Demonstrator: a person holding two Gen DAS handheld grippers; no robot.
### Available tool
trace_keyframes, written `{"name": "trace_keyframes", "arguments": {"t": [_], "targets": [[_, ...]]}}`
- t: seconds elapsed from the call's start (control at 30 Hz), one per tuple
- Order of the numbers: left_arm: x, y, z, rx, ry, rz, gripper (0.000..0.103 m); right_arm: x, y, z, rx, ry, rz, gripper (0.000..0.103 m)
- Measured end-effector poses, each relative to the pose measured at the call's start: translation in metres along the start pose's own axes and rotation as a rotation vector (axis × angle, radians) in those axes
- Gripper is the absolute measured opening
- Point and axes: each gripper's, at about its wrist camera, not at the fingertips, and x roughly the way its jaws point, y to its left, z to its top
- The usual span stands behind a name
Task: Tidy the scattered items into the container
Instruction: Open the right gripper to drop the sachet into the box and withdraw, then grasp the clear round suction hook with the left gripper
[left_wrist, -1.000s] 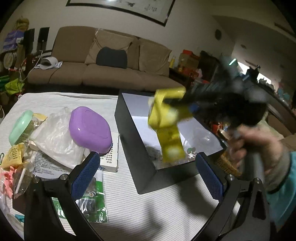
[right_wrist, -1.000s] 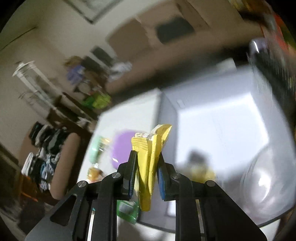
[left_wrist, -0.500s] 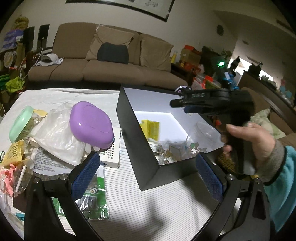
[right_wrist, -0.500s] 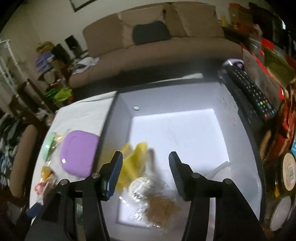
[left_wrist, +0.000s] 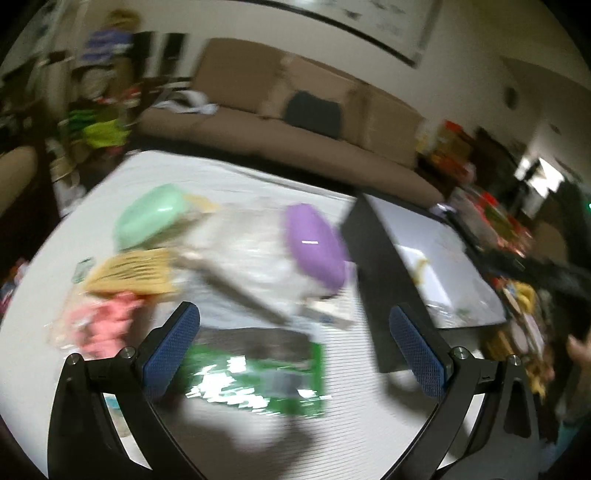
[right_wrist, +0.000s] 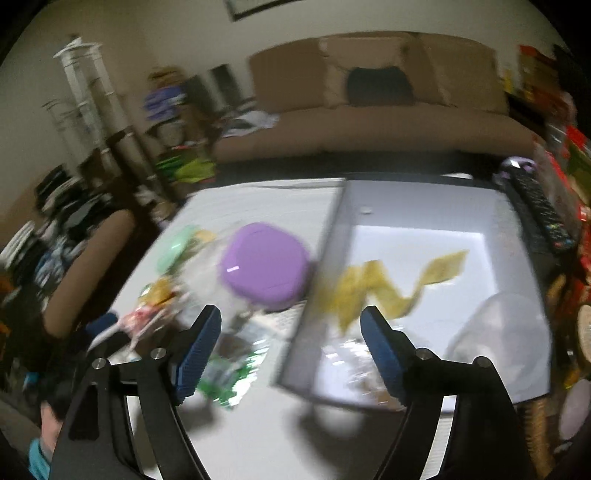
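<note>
Our right gripper is opening its jaws, and nothing is between them. Our left gripper has its fingers wide apart and empty too. The yellow packet lies inside the box. The purple case and green packet lie on the table.

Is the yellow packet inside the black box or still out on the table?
Inside. The blurred yellow packet lies on the white floor of the black-walled box, clear of the opening right hand-held gripper, whose pads hold nothing.
</note>
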Motion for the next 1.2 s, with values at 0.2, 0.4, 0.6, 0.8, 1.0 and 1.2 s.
{"name": "trace_keyframes", "arguments": {"t": [0.2, 0.4, 0.6, 0.8, 1.0, 1.2], "targets": [[-0.022, 0.073, -0.019, -0.039, 0.035, 0.153, 0.103, 0.032, 0.049, -0.027, -0.057, 0.043, 0.1, 0.081], [-0.025, 0.118, -0.049, -0.022, 0.133, 0.231, 0.103, 0.068, 0.079, -0.052, -0.023, 0.09, 0.174, 0.081], [-0.012, 0.124, -0.078, 0.038, 0.215, 0.253, 0.103, 0.091, 0.103, -0.072, -0.021, 0.132, 0.205, 0.081], [0.007, 0.114, -0.088, 0.088, 0.228, 0.237, 0.103, 0.101, 0.117, -0.086, -0.011, 0.161, 0.229, 0.081], [0.053, 0.104, -0.096, 0.165, 0.304, 0.295, 0.101, 0.098, 0.124, -0.089, -0.021, 0.174, 0.224, 0.081], [0.041, 0.11, -0.087, 0.072, 0.276, 0.209, 0.06, 0.098, 0.128, -0.087, -0.033, 0.17, 0.221, 0.081]]}}
